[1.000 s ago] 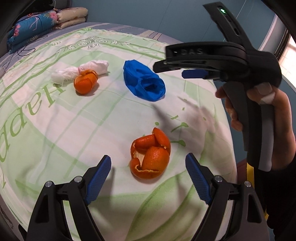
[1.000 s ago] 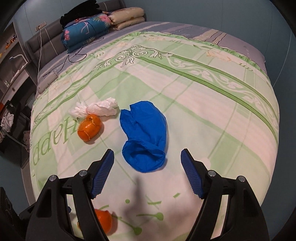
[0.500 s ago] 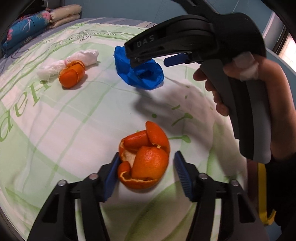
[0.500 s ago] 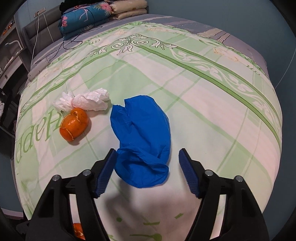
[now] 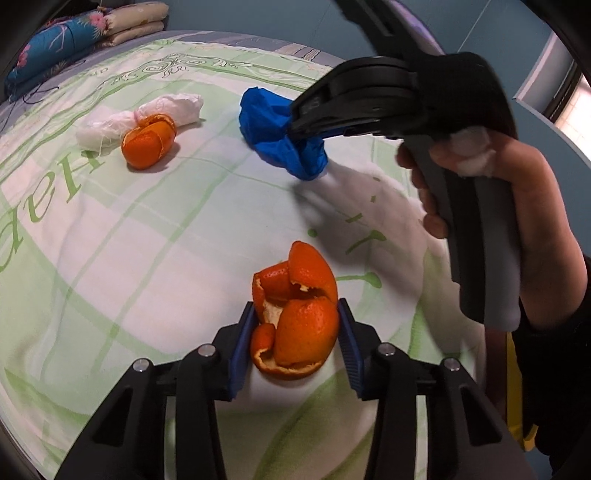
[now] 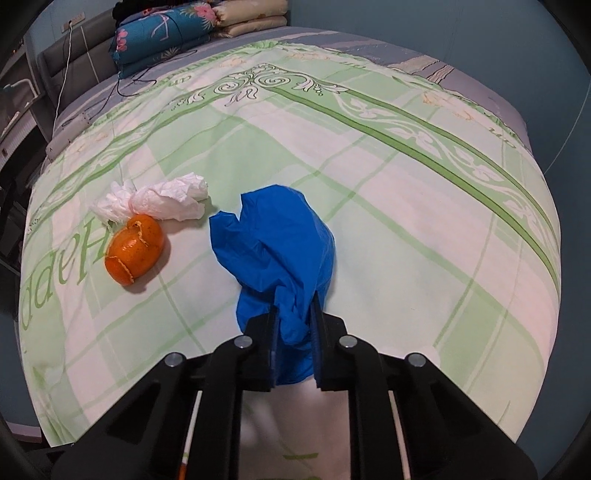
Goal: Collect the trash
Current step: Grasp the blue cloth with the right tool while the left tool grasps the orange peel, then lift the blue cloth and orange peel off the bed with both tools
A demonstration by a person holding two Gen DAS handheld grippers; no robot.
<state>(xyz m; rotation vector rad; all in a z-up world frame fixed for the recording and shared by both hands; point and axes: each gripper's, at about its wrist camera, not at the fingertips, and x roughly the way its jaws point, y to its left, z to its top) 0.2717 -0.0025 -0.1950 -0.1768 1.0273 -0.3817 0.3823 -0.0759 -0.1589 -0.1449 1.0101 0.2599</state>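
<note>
Left wrist view: left gripper [image 5: 295, 343] pinches the near peel [image 5: 295, 325]; right gripper [image 6: 294, 338] pinches the blue bag [image 6: 277, 251]. Both are gripped but not yet lifted, I judge. 2 items remain: far peel [image 6: 135, 251] and tissue [image 6: 166, 201], touching. All lie on a green-patterned bedsheet [image 6: 406, 206]; folded quilts [image 6: 184, 26] sit at the headboard.
</note>
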